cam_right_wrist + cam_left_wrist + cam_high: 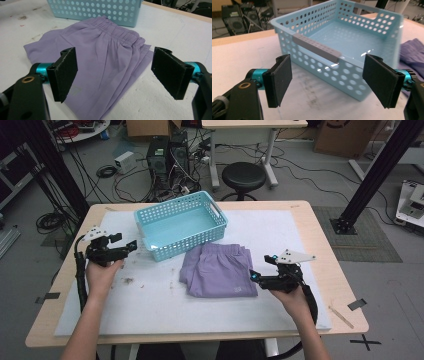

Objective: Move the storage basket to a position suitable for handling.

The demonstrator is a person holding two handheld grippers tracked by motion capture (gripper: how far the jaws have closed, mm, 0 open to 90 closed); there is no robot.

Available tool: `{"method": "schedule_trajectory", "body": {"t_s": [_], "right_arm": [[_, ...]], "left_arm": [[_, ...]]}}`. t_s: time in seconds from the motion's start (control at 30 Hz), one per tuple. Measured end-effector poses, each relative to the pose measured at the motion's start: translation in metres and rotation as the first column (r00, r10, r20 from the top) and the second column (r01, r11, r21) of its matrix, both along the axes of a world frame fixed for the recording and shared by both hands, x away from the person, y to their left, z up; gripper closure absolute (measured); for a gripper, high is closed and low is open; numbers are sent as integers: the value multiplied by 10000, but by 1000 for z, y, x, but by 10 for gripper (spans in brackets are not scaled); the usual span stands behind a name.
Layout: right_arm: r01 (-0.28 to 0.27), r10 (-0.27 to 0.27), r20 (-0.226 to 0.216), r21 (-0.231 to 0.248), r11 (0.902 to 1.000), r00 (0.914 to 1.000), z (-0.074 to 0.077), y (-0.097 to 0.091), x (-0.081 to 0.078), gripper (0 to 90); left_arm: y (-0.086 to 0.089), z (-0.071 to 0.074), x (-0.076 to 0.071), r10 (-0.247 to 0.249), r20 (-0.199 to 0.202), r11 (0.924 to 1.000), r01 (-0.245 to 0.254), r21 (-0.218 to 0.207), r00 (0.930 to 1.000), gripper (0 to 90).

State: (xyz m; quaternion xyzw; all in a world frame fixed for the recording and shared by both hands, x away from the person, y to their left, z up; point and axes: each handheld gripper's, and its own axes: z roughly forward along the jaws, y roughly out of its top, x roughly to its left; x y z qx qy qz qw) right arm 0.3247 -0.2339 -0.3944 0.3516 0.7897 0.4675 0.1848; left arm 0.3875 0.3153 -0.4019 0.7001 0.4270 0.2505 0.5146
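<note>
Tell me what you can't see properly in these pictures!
- Underside and inner layers of the folded purple shorts: hidden by the top layer in the high view and the right gripper view.
- Small pale mark on the shorts: too small to read.
- Right side of the blue basket: blurred in the left gripper view.

A lab: computer towers (167, 152), tangled floor cables (125, 185), black rig frame (385, 165).

A wooden table (320, 227) carries a white mat (165, 305), basket (181, 223) and purple shorts (220, 270).
</note>
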Motion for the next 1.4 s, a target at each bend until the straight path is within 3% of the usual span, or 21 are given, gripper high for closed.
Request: {"method": "schedule_trajectory", "body": {"t_s": [0.13, 0.2, 0.27, 0.37, 0.4, 0.5, 0.53, 0.63, 0.7, 0.83, 0.97, 1.0, 1.03, 1.07, 1.1, 1.13, 1.2, 1.3, 1.33, 1.37, 1.4], "right_arm": [[226, -225, 29, -52, 9997, 9997, -2, 0, -2, 219], [377, -378, -31, -62, 9993, 9993, -5, -1, -2, 219], [538, -539, -122, -75, 9985, 9985, -7, 0, -3, 219], [701, -703, -234, -95, 9975, 9973, -11, 1, -3, 219], [920, -923, -327, -102, 9957, 9952, -15, 2, -4, 219], [1191, -1197, -404, -172, 9927, 9920, -19, 4, -6, 219], [1512, -1525, -448, -314, 9880, 9873, -24, 8, -10, 220], [1834, -1860, -571, -471, 9819, 9809, -30, 14, -14, 223], [2005, -2042, -801, -520, 9783, 9756, -33, 17, -17, 279], [2293, -2374, -1257, -760, 9704, 9632, -42, 25, -19, 286], [2636, -2775, -1671, -1004, 9594, 9461, -48, 29, -20, 347], [2636, -2775, -1671, -1004, 9594, 9461, -48, 29, -20, 347], [2635, -2784, -1714, -1046, 9590, 9450, -49, 30, -20, 356], [2741, -2937, -1903, -1230, 9538, 9368, -52, 33, -21, 372], [2723, -2936, -2008, -1270, 9538, 9346, -53, 35, -20, 388], [2658, -2917, -2149, -1413, 9536, 9321, -55, 36, -20, 400], [2722, -2993, -2099, -1483, 9507, 9308, -54, 38, -20, 430], [2758, -3036, -2188, -1487, 9497, 9274, -55, 39, -20, 448], [2755, -3039, -2157, -1522, 9492, 9280, -55, 40, -20, 477], [2690, -2965, -2266, -1447, 9522, 9277, -54, 41, -21, 575], [2690, -2965, -2266, -1447, 9522, 9277, -54, 41, -21, 575]], "left_arm": [[-14, 2, -17, -452, 292, 9989, 448, 136, 9986, 237], [-37, 4, -38, -1208, 587, 9925, 1195, 249, 9909, 237], [-43, 4, -42, -1352, 606, 9906, 1337, 274, 9890, 237], [-63, -1, -57, -1839, 370, 9829, 1842, -44, 9822, 237], [-74, -6, -64, -2041, 41, 9778, 2041, -483, 9789, 237], [-84, -12, -69, -2049, -254, 9773, 2031, -595, 9784, 237], [-95, -18, -73, -2096, -672, 9768, 2058, -591, 9755, 237], [-112, -27, -78, -2178, -928, 9759, 2157, -330, 9716, 237], [-116, -28, -78, -2204, -1008, 9753, 2179, -348, 9702, 237], [-144, -37, -75, -2116, -1777, 9772, 2117, -185, 9611, 237], [-166, -43, -72, -1928, -2255, 9764, 2096, 526, 9550, 237], [-166, -43, -72, -1928, -2255, 9764, 2096, 526, 9550, 241], [-170, -45, -70, -1861, -2465, 9774, 2048, 521, 9511, 241], [-173, -48, -68, -1911, -2815, 9764, 2115, 436, 9403, 262], [-177, -51, -65, -1988, -3183, 9729, 2259, 500, 9269, 289], [-180, -50, -65, -1912, -3109, 9730, 2216, 651, 9310, 303], [-181, -50, -66, -2022, -3112, 9712, 2310, 584, 9286, 396], [-183, -49, -67, -1789, -3064, 9715, 2171, 952, 9349, 441], [-183, -49, -67, -1732, -3014, 9715, 2129, 1040, 9376, 468], [-182, -49, -67, -1740, -3001, 9713, 2137, 1048, 9379, 513], [-182, -49, -67, -1740, -3001, 9713, 2137, 1048, 9379, 544]]}}
